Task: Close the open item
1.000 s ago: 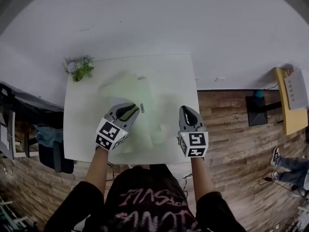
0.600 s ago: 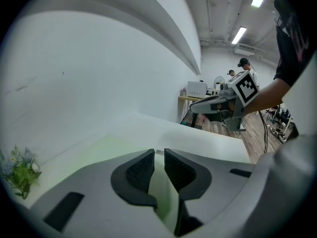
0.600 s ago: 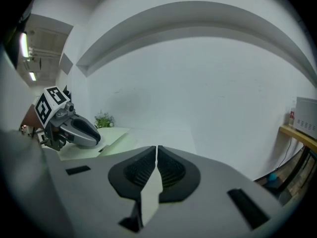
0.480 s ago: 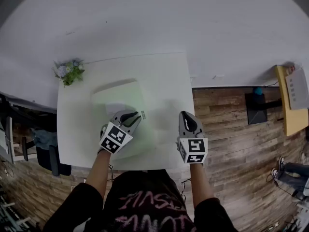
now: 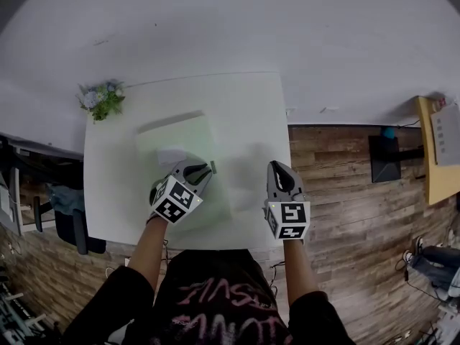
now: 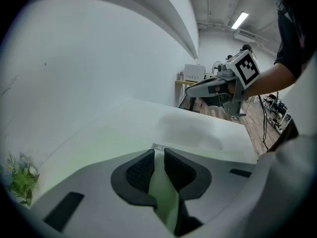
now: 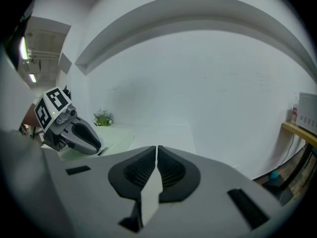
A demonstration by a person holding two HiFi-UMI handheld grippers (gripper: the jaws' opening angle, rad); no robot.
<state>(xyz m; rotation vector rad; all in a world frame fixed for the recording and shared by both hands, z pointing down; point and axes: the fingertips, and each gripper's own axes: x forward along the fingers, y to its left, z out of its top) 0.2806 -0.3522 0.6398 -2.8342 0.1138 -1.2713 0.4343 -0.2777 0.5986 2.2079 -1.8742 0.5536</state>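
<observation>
A pale green folder [image 5: 180, 141] lies flat and closed on the white table [image 5: 248, 106], left of the middle. My left gripper [image 5: 205, 169] rests low over the folder's near right edge, shut on the green cover, and a small grey tab [image 5: 213, 167] shows at its tips. In the left gripper view, green fills the narrow slit between the pads of the left gripper [image 6: 158, 155]. My right gripper [image 5: 277, 168] hovers over bare table to the folder's right, shut with nothing in it; the right gripper [image 7: 156, 155] shows its pads almost touching.
A small pot of flowers [image 5: 100, 99] stands at the table's far left corner. A wall rises just behind the table. Wooden floor [image 5: 338, 178] lies to the right, with a yellow side table [image 5: 431, 153] further off. A dark chair [image 5: 72, 225] sits at the left.
The folder's raised cover has come down and now lies flat. My left gripper has moved with it, down and slightly toward me. The right gripper has hardly moved.
</observation>
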